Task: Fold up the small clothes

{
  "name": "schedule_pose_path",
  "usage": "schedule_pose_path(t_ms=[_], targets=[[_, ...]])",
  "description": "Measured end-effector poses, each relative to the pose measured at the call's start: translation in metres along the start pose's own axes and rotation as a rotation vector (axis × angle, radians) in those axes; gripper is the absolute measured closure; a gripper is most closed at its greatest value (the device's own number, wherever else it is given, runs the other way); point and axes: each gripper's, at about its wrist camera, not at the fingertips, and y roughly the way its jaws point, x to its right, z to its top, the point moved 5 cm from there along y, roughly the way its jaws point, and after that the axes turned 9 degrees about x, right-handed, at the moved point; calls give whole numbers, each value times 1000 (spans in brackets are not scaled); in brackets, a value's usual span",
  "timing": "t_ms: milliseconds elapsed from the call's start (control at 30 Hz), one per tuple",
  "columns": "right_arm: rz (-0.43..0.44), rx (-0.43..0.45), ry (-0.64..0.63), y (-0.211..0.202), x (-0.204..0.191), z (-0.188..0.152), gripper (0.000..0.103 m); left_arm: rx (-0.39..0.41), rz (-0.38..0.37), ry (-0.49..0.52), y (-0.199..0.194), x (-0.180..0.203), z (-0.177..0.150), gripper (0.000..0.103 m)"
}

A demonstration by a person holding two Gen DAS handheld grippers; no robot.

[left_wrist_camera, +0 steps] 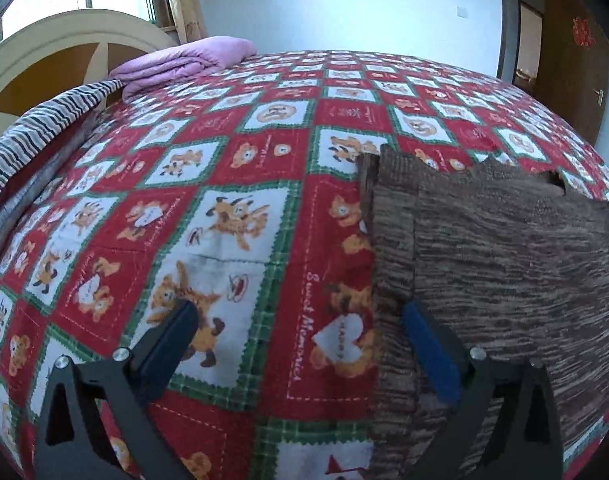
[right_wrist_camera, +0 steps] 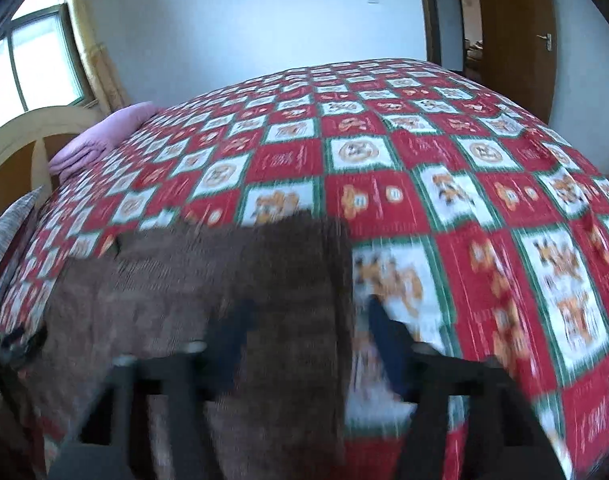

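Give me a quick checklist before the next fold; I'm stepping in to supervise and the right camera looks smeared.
1. Left claw open: ok, fingers wide apart, nothing between them.
2. Left claw straddles the edge of the brown knit garment: ok, one finger over the bedspread, the other over the knit.
3. Right claw open: ok, fingers apart, straddling the garment's other edge.
4. Right claw's contact with the garment: cannot tell, the right view is motion-blurred.
5. Garment lying flat: not ok, a sleeve is folded over and the far edge is ragged.
6. Purple blanket away from the garment: ok, near the headboard.
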Motion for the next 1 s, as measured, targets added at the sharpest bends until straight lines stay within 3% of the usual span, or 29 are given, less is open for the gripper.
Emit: schedule_pose_path(t_ms=[133,200,300,400,533,600,633,667,733,767,833,933,1000], targets=[[20,-61,5,34,0,2,54,26,-21,-17,-5,-1,0,0],[7,-52,-34,36,-4,1,95,24,-34,-32,-5,-4,0,0],[-8,9,-62,24,-6,6,99,9,-43,-43,-1,-5,0,0],[-62,68,-60,14,3,17,99,2,-48,-41,0,-3,-1,0],[-134,13,-80,35,15,12,99,-8,-58,-41,2,-2,-2,0],[-114,-48,-58,46,18,3,99,-11,-61,-47,2,-3,-3,0],[-123,-35,-62,43,17,3,97,-14,-61,-50,2,-3,-3,0],[-135,-25,-68,39,16,4,92,-13,-60,-50,2,-3,-3,0],[-219,-39,-99,26,13,6,36,-14,-60,-49,2,-3,-3,0],[-222,-37,-107,19,8,7,35,-12,-58,-48,2,-3,-3,0],[-107,-1,-105,-6,-18,9,35,-8,-61,-53,1,-4,-3,0],[89,-51,-150,-18,-78,-4,40,-9,-62,-66,1,-6,-3,0],[180,-126,-157,-8,-111,-20,68,-4,-54,-64,0,-5,-3,0]])
